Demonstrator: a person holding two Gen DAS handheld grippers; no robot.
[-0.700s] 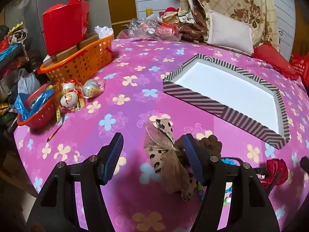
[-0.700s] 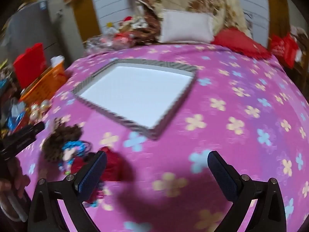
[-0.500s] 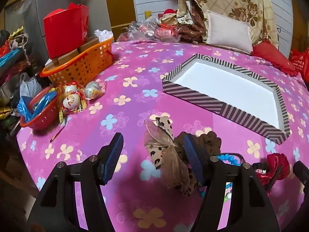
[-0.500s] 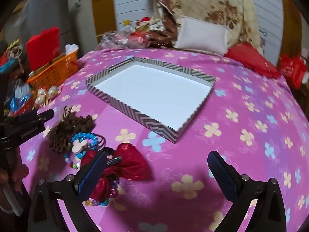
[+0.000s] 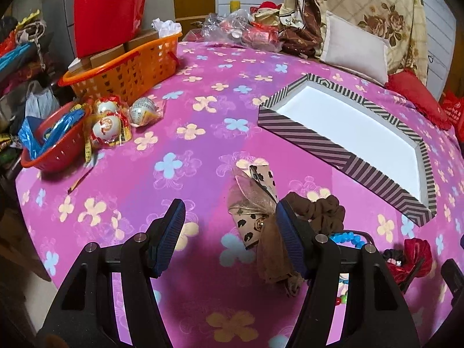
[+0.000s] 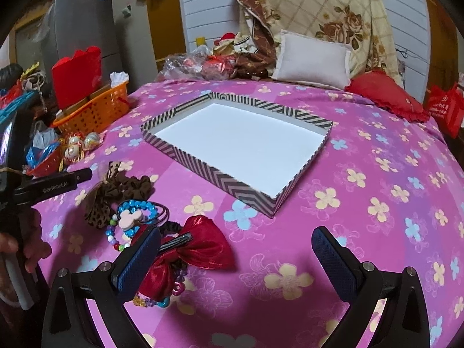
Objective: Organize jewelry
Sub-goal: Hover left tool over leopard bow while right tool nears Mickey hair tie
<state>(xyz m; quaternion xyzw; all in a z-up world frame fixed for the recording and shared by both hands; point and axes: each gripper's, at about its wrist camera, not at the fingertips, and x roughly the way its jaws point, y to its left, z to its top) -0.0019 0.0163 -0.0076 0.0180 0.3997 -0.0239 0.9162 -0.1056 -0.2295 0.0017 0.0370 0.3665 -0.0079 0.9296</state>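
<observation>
A striped shallow box [image 5: 324,145] with a white floor lies on the pink flowered cloth; it also shows in the right wrist view [image 6: 203,165]. A pile of hair pieces lies near the front edge: a leopard-print bow [image 5: 255,203] [image 6: 100,200], a brown scrunchie [image 5: 319,208] [image 6: 136,187], a blue bead bracelet [image 6: 136,206] and a red bow clip [image 6: 197,250] [image 5: 411,258]. My left gripper [image 5: 229,235] is open, its right finger against the leopard bow. My right gripper [image 6: 236,261] is open, its left finger beside the red bow.
An orange basket [image 5: 127,69] with a red bag [image 5: 107,11] stands at the far left. A red bowl [image 5: 49,156] and wrapped ornaments [image 5: 107,124] lie beside it. Pillows [image 6: 313,58] and bags line the back. The table's front edge is close below both grippers.
The right wrist view has swung left and steadied, so the pile of hair pieces and the red bow now lie by its left finger. The left gripper has barely moved.
</observation>
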